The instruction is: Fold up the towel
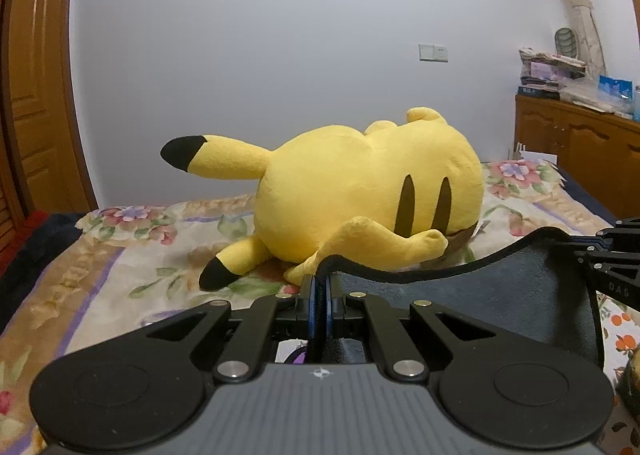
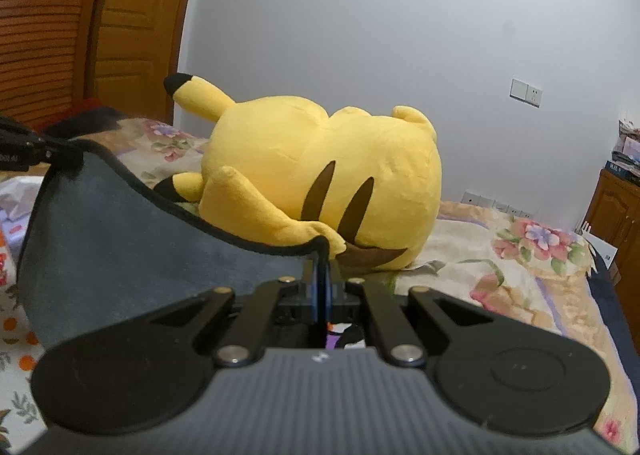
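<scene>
Left gripper (image 1: 321, 279) jaws closed tight on 1 corner of the dark blue-grey towel (image 1: 500, 287), black hem pinched between the pads. Towel hangs lifted, stretched rightward from that corner, top edge sagging in the middle, up to the right gripper (image 2: 322, 261), jaws also clamped shut on the other corner. Towel spans between the 2 grippers above the floral bedspread (image 1: 132, 255). Yellow plush toy (image 1: 360, 191) lies on the bed just beyond the towel's edge.
</scene>
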`<state>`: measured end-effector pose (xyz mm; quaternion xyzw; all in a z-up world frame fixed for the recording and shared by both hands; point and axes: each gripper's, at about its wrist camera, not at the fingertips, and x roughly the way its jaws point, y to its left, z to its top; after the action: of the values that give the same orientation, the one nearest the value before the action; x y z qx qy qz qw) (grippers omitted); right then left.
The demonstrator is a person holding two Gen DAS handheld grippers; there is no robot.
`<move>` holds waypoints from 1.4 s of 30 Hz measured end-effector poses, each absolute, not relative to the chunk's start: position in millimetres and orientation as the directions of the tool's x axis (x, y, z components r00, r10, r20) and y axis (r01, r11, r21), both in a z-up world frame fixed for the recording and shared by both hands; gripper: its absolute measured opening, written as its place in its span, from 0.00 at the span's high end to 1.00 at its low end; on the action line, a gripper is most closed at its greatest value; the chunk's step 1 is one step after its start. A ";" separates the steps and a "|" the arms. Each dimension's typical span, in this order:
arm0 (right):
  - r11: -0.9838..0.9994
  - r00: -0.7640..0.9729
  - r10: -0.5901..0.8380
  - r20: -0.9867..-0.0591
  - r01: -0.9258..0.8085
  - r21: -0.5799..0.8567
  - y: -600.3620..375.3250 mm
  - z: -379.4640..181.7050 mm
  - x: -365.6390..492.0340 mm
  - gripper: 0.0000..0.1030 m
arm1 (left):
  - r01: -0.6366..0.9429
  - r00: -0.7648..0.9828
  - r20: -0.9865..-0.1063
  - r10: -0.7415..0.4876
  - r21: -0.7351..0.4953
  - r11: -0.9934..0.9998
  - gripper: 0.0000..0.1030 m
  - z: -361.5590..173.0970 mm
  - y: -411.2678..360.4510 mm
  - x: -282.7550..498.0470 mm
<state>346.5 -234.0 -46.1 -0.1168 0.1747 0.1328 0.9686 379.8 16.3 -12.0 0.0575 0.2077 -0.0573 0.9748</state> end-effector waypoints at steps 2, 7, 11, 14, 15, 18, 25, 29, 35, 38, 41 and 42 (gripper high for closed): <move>0.938 0.903 0.209 -0.375 -0.294 -0.185 -233.3 -48.3 351.8 0.96 | 0.130 0.905 -0.418 -0.084 0.084 0.988 0.94 -13.9 15.6 385.1; 0.938 0.902 0.203 -0.381 -0.290 -0.188 -233.5 -54.2 359.6 0.96 | 0.114 0.903 -0.424 -0.061 0.100 0.988 0.94 -20.5 11.2 395.6; 0.940 0.899 0.190 -0.394 -0.282 -0.190 -232.4 -60.8 367.5 0.96 | 0.091 0.904 -0.426 -0.033 0.118 0.989 0.94 -29.7 9.0 402.6; 0.936 0.893 0.170 -0.416 -0.279 -0.215 -229.1 -68.2 374.2 0.96 | 0.071 0.902 -0.432 -0.012 0.122 0.990 0.94 -37.8 8.8 409.5; 0.934 0.891 0.159 -0.425 -0.275 -0.227 -227.7 -70.6 376.4 0.96 | 0.070 0.901 -0.434 -0.011 0.121 0.990 0.94 -40.1 9.0 411.9; 0.941 0.884 0.132 -0.449 -0.255 -0.224 -227.3 -74.8 381.1 0.96 | 0.069 0.891 -0.453 -0.003 0.129 0.989 0.94 -48.3 7.2 420.0; 0.924 0.867 0.118 -0.484 -0.274 -0.268 -218.9 -87.8 390.1 0.96 | 0.050 0.873 -0.487 0.033 0.157 0.986 0.94 -69.0 9.9 433.0; 0.924 0.855 0.091 -0.510 -0.263 -0.277 -217.2 -96.5 394.9 0.96 | 0.047 0.863 -0.503 0.047 0.173 0.984 0.94 -79.8 11.4 437.0; 0.926 0.847 0.084 -0.525 -0.262 -0.274 -217.7 -101.8 396.8 0.96 | 0.041 0.852 -0.520 0.057 0.177 0.983 0.89 -89.5 13.5 440.9; 0.927 0.846 0.081 -0.527 -0.259 -0.273 -217.0 -101.9 396.4 0.89 | 0.037 0.848 -0.527 0.062 0.175 0.984 0.89 -92.9 14.3 440.8; 0.928 0.842 0.094 -0.531 -0.267 -0.259 -217.4 -101.3 394.2 0.88 | 0.038 0.846 -0.530 0.063 0.179 0.983 0.79 -95.7 13.2 437.6; 0.929 0.841 0.097 -0.532 -0.269 -0.255 -217.3 -101.0 392.1 0.88 | 0.042 0.845 -0.531 0.057 0.172 0.984 0.77 -96.2 13.1 435.6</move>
<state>392.1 -217.3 -101.0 -0.1620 0.2645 0.0968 0.9457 435.6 13.1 -96.2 0.0889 0.2780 0.0040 0.9565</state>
